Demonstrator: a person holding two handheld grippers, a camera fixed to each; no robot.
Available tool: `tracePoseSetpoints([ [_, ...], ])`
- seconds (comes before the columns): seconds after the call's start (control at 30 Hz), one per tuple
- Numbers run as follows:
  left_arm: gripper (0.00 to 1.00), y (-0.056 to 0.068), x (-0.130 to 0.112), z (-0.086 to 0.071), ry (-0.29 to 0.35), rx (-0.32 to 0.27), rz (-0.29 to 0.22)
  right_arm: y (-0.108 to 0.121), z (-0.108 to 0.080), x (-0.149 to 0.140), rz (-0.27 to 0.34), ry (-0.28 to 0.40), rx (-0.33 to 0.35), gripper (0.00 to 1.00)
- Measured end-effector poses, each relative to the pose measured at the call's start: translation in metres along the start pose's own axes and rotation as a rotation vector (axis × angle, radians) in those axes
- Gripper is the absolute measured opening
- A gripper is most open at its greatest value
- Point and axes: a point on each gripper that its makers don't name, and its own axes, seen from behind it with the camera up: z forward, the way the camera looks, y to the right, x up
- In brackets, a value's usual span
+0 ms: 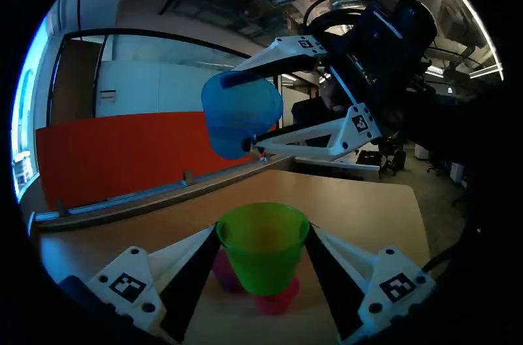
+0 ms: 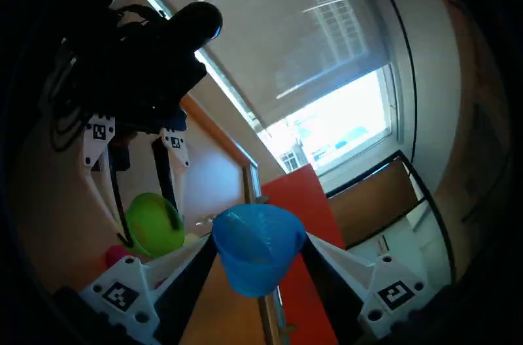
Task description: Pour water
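1. Left tongs (image 1: 263, 232), one pair. White fingers with black inner pads, each finger carrying one square black-and-white marker. Closed on the green cup, one finger pressing each side of it.
2. Green cup (image 1: 263, 250), one. Translucent plastic, upright, mouth open to the top. It is low over the near end of the bench; whether its base touches the bench cannot be told.
3. Right tongs (image 1: 238, 112), one pair, same build. In the left gripper view they reach in from the upper right, with two markers showing. Clamped across the blue cup, one finger above it and one below.
4. Blue cup (image 2: 258, 248), one. Translucent plastic, held in the air well above the bench, higher than the green cup and beyond it. In the left gripper view it sits tilted. Whether it holds water cannot be told.
5. Small cups on the bench, two: a purplish cup (image 1: 225, 273) and a reddish cup (image 1: 279, 304). Both are low and partly hidden behind the base of the green cup, just beside each other.
6. Bench (image 1: 356, 204), one. Pale wood top with a rounded far corner.
7. Orange-red panel (image 1: 131, 152), one, along the far side of the bench, with glazing above it.
8. Window (image 2: 337, 124), one, bright, in the right gripper view, with a pale blind drawn over its upper part.
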Motion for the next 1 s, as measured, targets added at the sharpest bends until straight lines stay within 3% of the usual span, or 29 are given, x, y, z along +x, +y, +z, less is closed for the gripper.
tracePoseSetpoints([
  [1.0, 0.88, 0.0014, 0.0003, -0.0004, -0.002, 0.001, 0.008, 0.0019, -0.0016, 0.0019, -0.046, 0.002, -0.011, 0.91],
])
